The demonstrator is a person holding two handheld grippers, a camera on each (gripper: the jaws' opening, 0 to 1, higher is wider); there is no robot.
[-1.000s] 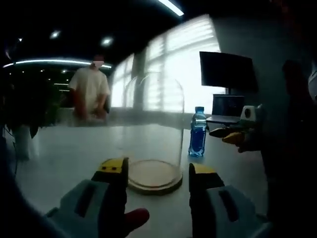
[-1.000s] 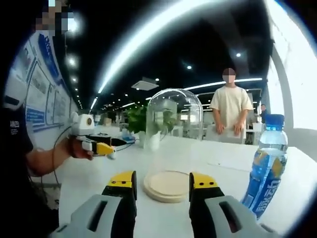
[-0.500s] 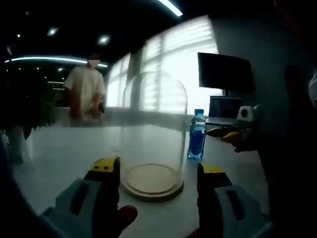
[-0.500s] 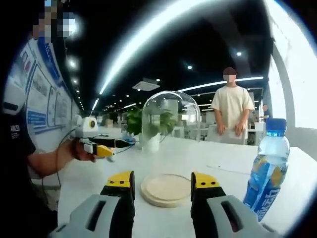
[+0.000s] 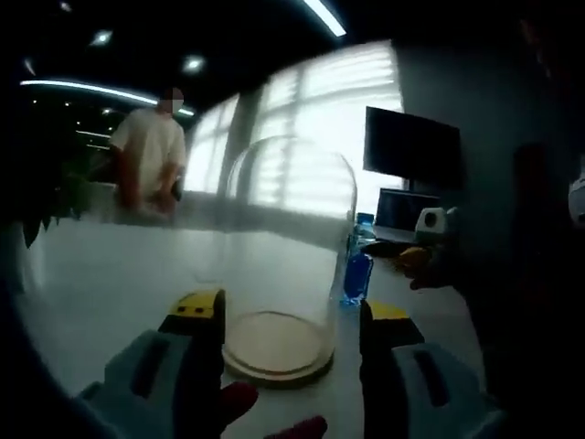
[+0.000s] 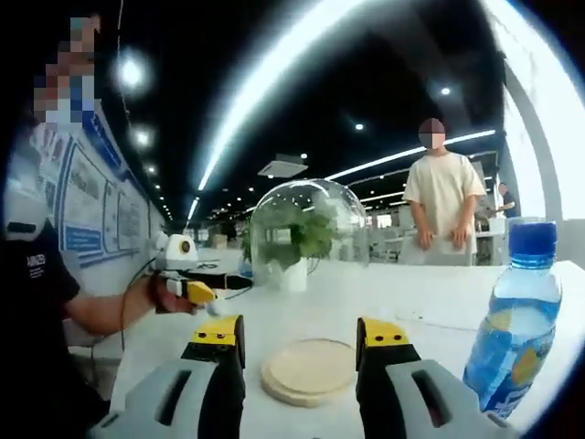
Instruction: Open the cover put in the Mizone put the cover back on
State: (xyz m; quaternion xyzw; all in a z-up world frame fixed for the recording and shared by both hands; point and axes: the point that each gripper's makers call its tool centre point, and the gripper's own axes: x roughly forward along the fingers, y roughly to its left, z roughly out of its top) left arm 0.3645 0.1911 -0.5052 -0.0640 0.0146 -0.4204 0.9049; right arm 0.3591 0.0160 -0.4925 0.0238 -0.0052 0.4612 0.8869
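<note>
A clear glass dome cover (image 5: pixel 285 229) stands on a round wooden base (image 5: pixel 272 345) on the white table. The same cover (image 6: pixel 302 229) and base (image 6: pixel 309 369) lie straight ahead in the right gripper view. The blue Mizone bottle (image 5: pixel 357 267) stands upright just right of the cover, partly behind its glass wall; it is near and large at the right (image 6: pixel 515 331). My left gripper (image 5: pixel 291 315) is open, its jaws either side of the base's near edge. My right gripper (image 6: pixel 302 336) is open, short of the base. Each gripper also appears from the other's camera (image 5: pixel 409 258) (image 6: pixel 194 291).
A person (image 5: pixel 144 165) (image 6: pixel 442 197) stands at the table's far side. A monitor (image 5: pixel 411 149) and a laptop (image 5: pixel 408 210) sit behind the bottle. A potted plant (image 6: pixel 294 267) stands behind the cover. A person's arm (image 6: pixel 101 311) holds the left gripper.
Both cameras have drifted nearer the cover, so it looks larger. In the left gripper view the bottle now sits partly behind the glass. Cover, base and bottle have not moved.
</note>
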